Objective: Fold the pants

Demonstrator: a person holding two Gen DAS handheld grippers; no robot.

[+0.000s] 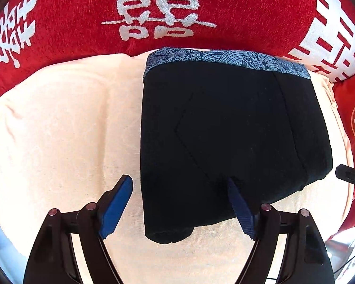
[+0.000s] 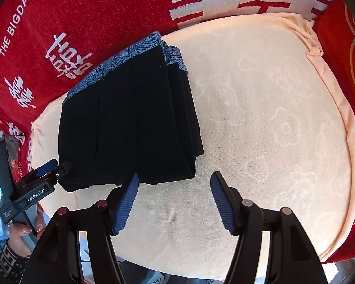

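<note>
Seemingly finished: the pants (image 1: pixel 227 139) lie folded compactly (waistband at twelve o'clock) on the cream cushion (image 1: pixel 59 123); left gripper (image 1: pixel 179 203) and right gripper (image 2: pixel 175 201) fingers apart, empty.

The pants (image 1: pixel 224 130) are black with a blue, wave-patterned waistband (image 1: pixel 224 58). The cushion (image 2: pixel 260 118) beneath is pale cream with faint flowers. The blanket (image 1: pixel 71 19) is red with white characters. Both grippers' pads (image 2: pixel 126 203) are blue.
</note>
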